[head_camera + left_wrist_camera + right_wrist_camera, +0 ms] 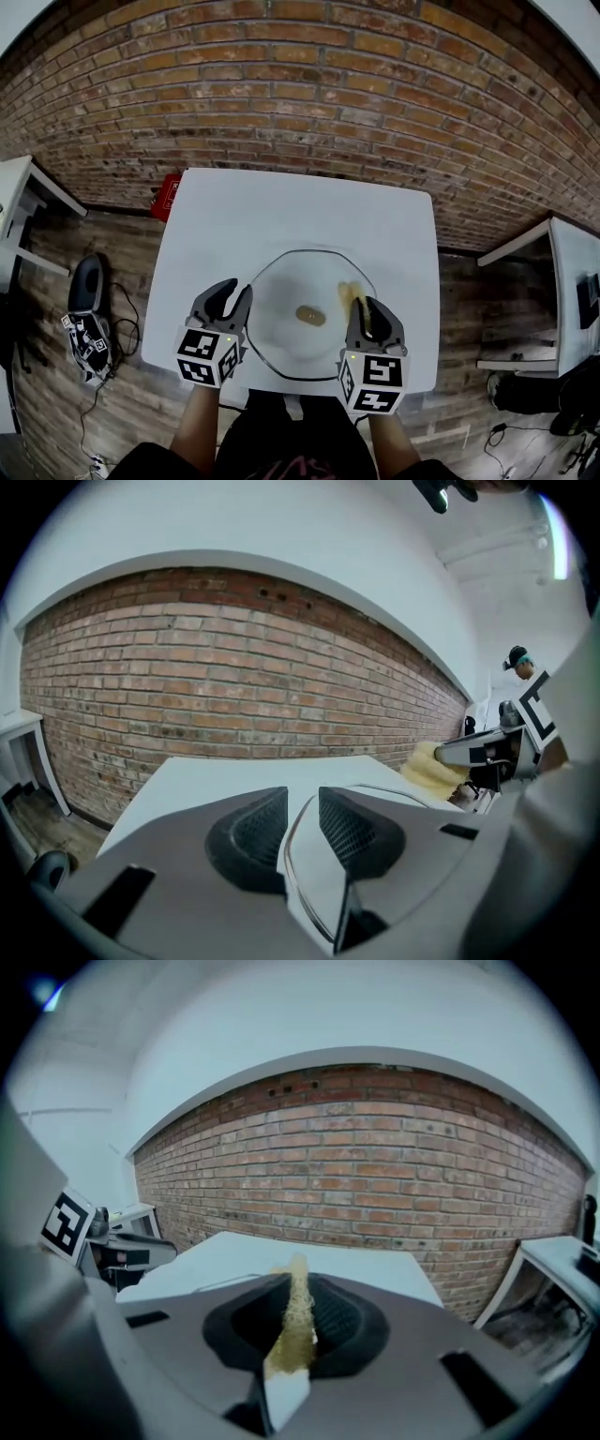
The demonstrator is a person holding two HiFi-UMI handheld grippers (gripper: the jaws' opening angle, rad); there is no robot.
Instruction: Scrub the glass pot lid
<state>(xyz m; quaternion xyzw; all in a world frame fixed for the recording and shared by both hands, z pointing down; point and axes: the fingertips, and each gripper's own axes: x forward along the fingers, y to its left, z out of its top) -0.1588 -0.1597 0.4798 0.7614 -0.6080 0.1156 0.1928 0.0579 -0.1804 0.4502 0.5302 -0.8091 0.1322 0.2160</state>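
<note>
Straddling the left rim of the glass pot lid [281, 323], my left gripper [234, 291] has its fingers apart. The lid's thin edge runs up between the two ribbed pads, and neither pad visibly presses on it. The lid lies flat on the white table [281, 206], close to the front edge and about midway between the left and right edges, with its brown knob [310, 316] at its centre. Over the lid's right part, my right gripper [367, 307] is clamped tight on a thin yellow sponge [353, 293], which sticks out past the fingertips. I cannot tell whether the sponge touches the glass. A brick wall [309, 94] rises beyond the table's far edge.
</note>
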